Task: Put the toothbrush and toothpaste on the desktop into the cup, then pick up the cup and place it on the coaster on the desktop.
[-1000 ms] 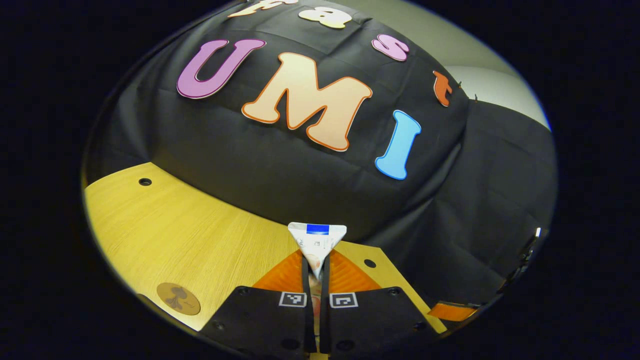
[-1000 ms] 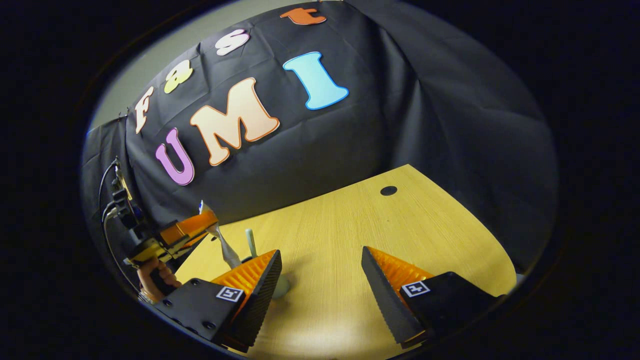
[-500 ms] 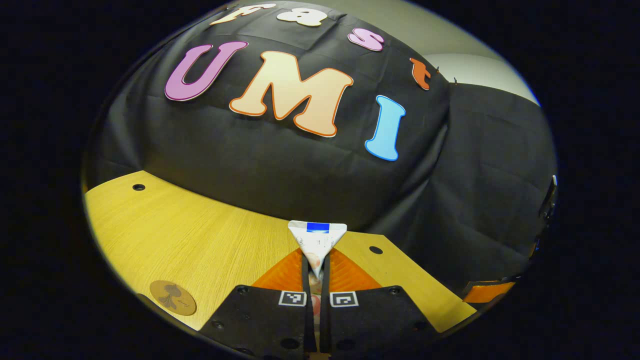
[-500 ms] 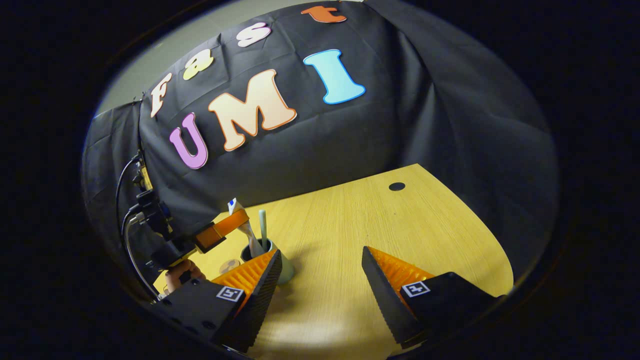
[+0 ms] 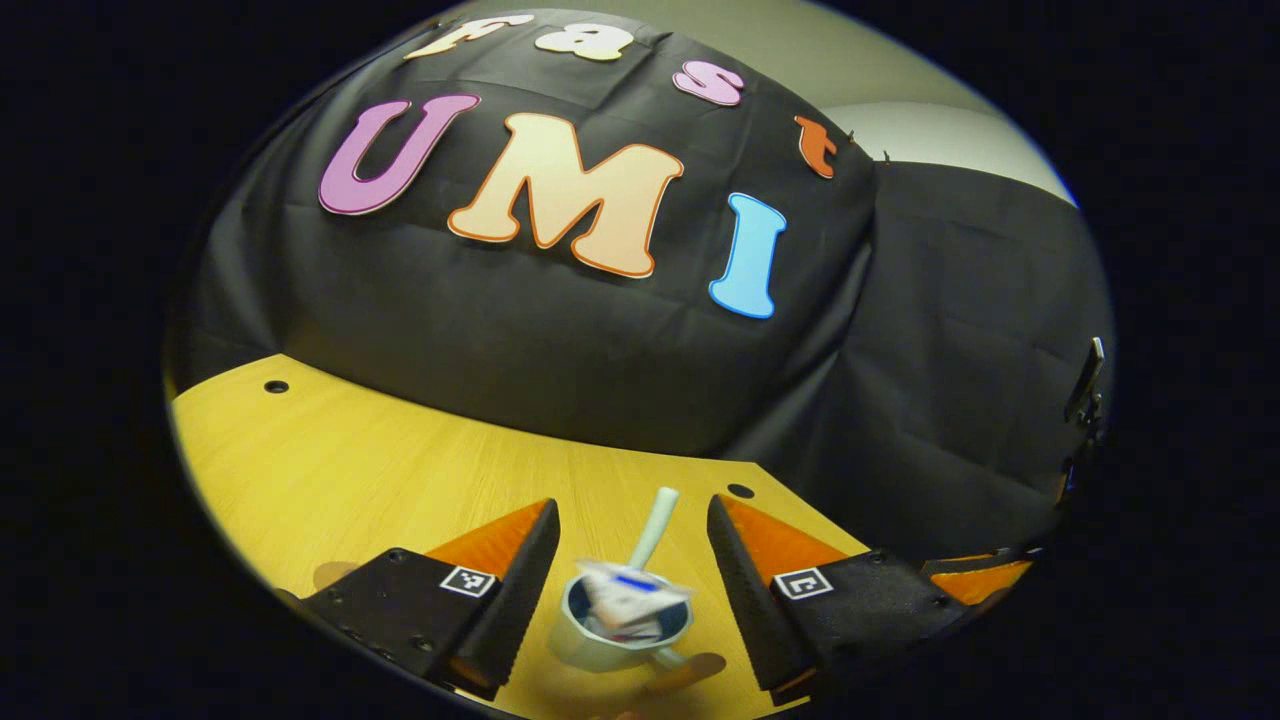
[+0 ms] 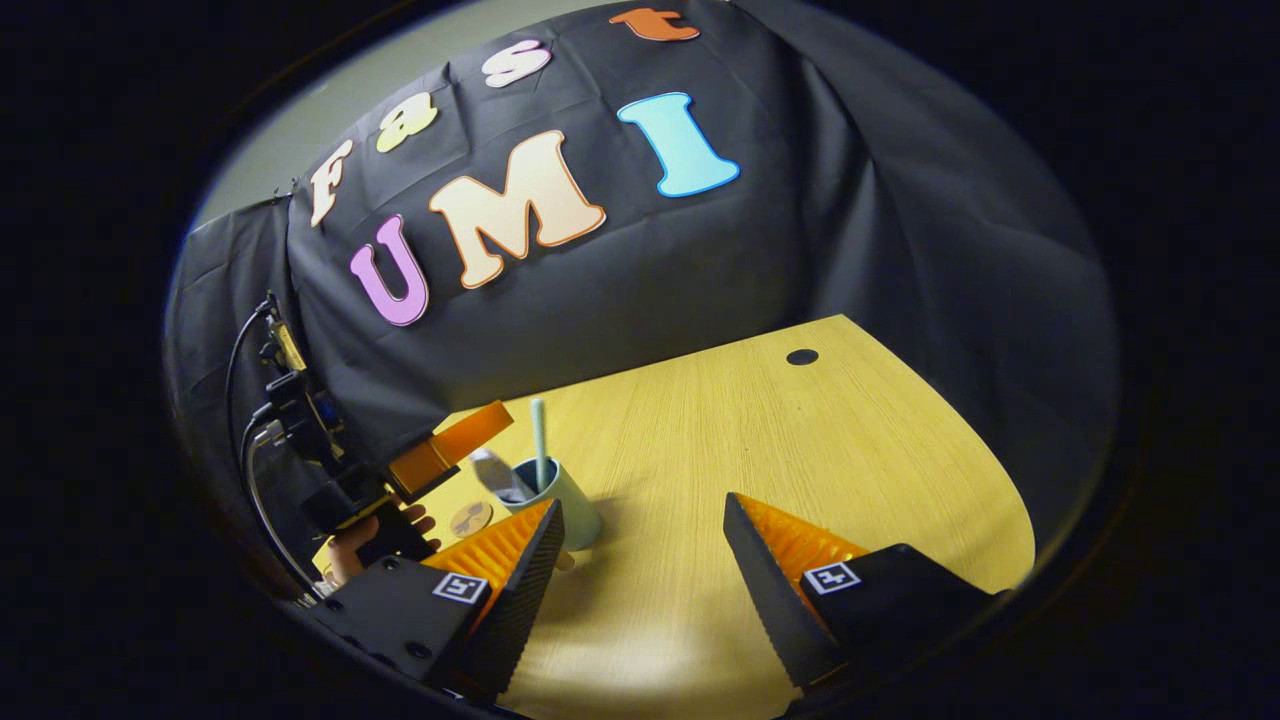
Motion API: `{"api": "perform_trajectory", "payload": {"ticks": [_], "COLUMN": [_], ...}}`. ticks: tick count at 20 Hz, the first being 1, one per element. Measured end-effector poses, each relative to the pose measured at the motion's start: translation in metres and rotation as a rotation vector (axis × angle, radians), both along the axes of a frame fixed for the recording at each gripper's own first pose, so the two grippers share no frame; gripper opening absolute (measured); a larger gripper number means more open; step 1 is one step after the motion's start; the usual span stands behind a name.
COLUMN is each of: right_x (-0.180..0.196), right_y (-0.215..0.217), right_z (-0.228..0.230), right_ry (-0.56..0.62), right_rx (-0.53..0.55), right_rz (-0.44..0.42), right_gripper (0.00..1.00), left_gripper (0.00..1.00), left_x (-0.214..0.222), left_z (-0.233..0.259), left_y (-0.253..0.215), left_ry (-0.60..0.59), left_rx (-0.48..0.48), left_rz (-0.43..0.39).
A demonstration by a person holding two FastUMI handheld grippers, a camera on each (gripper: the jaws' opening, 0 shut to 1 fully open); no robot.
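Half a second ago the left gripper (image 5: 632, 570) was clamped on the white toothpaste tube (image 5: 628, 600); now its jaws stand wide apart, and the tube, blurred, sits in the mouth of the pale ceramic cup (image 5: 618, 635) directly below them. A pale green toothbrush handle (image 5: 652, 528) stands tilted in the same cup. Nearest in the right gripper view, the right gripper (image 6: 640, 570) hangs over the yellow wooden bench (image 6: 760, 450), jaws wide and holding nothing. Just past its left finger stands the cup with the brush upright in it, the round brown coaster (image 6: 470, 518) lies beside it, and the left gripper hovers above, held by a hand (image 6: 370, 545). Farther back hangs the black cloth wall (image 6: 650, 280).
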State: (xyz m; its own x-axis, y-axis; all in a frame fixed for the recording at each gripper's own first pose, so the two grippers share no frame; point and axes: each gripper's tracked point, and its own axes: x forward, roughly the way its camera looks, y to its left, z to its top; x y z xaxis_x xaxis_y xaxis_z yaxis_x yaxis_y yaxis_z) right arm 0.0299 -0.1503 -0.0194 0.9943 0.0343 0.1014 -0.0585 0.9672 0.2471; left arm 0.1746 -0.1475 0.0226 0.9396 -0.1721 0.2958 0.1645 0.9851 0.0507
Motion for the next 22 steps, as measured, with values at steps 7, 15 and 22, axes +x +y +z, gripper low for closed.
{"api": "perform_trajectory", "payload": {"ticks": [7,15,22], "right_x": [0.008,0.035,0.073], "right_y": [0.04,0.103,0.118], "right_z": [0.003,-0.005,-0.037], "right_ry": [0.068,0.204,0.408], "right_rx": [-0.079,-0.205,-0.4], "right_rz": [0.118,0.267,0.239], "right_gripper": [0.99,0.98,0.94], "left_gripper": [0.95,0.95,0.95], "left_x": [-0.057,-0.127,-0.162], "left_z": [0.011,-0.001,-0.027], "left_y": [0.053,0.14,0.203], "left_ry": [-0.005,0.036,0.091], "left_rx": [0.013,-0.076,-0.077], "left_rz": [0.103,0.253,0.396]}}
